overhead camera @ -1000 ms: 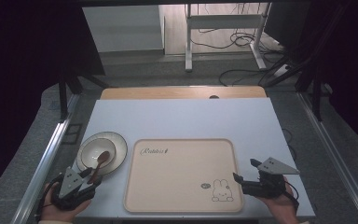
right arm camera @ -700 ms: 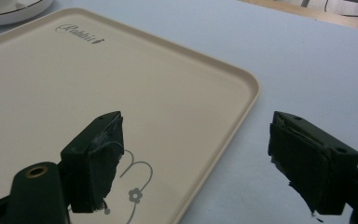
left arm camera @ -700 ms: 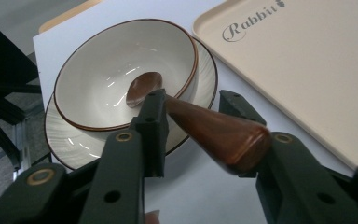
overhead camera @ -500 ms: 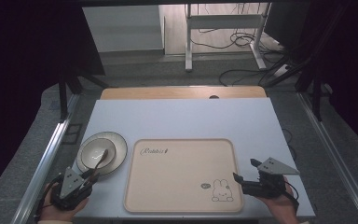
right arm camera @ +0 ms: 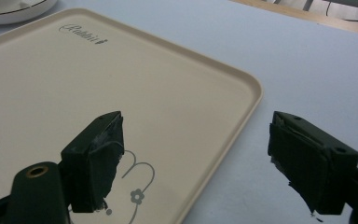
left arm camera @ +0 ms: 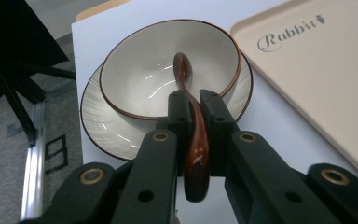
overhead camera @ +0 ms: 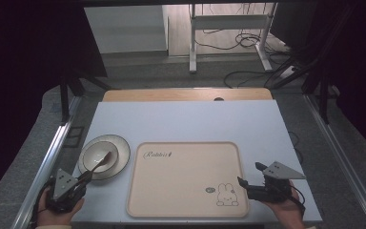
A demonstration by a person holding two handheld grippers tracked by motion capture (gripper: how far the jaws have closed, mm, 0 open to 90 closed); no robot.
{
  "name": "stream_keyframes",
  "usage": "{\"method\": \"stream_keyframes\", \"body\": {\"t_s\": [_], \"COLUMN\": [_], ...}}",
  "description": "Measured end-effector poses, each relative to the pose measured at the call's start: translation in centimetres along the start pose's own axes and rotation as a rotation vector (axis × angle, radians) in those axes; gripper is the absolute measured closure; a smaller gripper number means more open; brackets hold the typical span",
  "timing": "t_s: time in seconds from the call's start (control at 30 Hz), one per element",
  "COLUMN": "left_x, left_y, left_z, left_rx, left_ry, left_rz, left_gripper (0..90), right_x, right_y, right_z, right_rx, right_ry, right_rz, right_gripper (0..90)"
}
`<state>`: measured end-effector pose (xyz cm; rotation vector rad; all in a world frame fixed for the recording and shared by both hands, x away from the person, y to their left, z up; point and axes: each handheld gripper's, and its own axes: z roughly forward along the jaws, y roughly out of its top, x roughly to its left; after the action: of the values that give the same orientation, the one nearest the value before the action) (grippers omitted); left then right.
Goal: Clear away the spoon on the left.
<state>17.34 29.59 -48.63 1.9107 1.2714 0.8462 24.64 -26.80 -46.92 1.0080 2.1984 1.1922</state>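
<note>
A white bowl (overhead camera: 98, 156) (left arm camera: 140, 70) with a brown rim sits on a white plate (overhead camera: 120, 157) (left arm camera: 98, 130) at the table's left. A brown spoon (overhead camera: 100, 161) (left arm camera: 193, 121) lies with its head in the bowl and its handle over the rim. My left gripper (overhead camera: 86, 175) (left arm camera: 198, 100) is shut on the spoon's handle. A beige tray (overhead camera: 171, 191) (right arm camera: 51, 79) with a rabbit drawing lies in the middle. My right gripper (overhead camera: 242, 183) (right arm camera: 196, 163) stands open at the tray's near right corner, nothing between its jaws.
The white table (overhead camera: 190, 121) has a wooden strip (overhead camera: 186, 94) along its far edge. Metal rails (overhead camera: 47, 157) run along both sides. Cables and a stand's legs (overhead camera: 228, 52) lie on the floor beyond the table.
The left gripper has pulled back toward the near left corner, drawing the spoon's handle with it. The right gripper has not moved.
</note>
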Motion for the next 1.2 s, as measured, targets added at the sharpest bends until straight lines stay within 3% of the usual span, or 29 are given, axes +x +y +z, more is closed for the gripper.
{"method": "stream_keyframes", "body": {"t_s": [0.27,0.57,0.93,1.2], "left_x": [0.4,0.9,0.3,-0.9], "left_y": [0.1,0.4,1.6,2.9], "left_z": [-0.3,-1.1,-2.0,-2.9], "left_rx": [-0.014,-0.072,-0.12,-0.178], "left_ry": [0.013,-0.013,-0.02,-0.027], "left_rz": [-0.036,-0.07,-0.061,-0.021], "left_gripper": [84.6,84.7,84.8,84.9], "right_x": [0.1,0.1,0.0,0.0], "right_y": [0.0,0.0,0.0,-0.1], "right_z": [0.0,0.0,0.1,0.0], "right_rx": [0.001,-0.002,-0.001,-0.003], "right_ry": [-0.001,-0.001,-0.003,-0.006], "right_rz": [-0.008,-0.01,-0.011,-0.013], "right_gripper": [18.4,18.3,18.2,18.2]}}
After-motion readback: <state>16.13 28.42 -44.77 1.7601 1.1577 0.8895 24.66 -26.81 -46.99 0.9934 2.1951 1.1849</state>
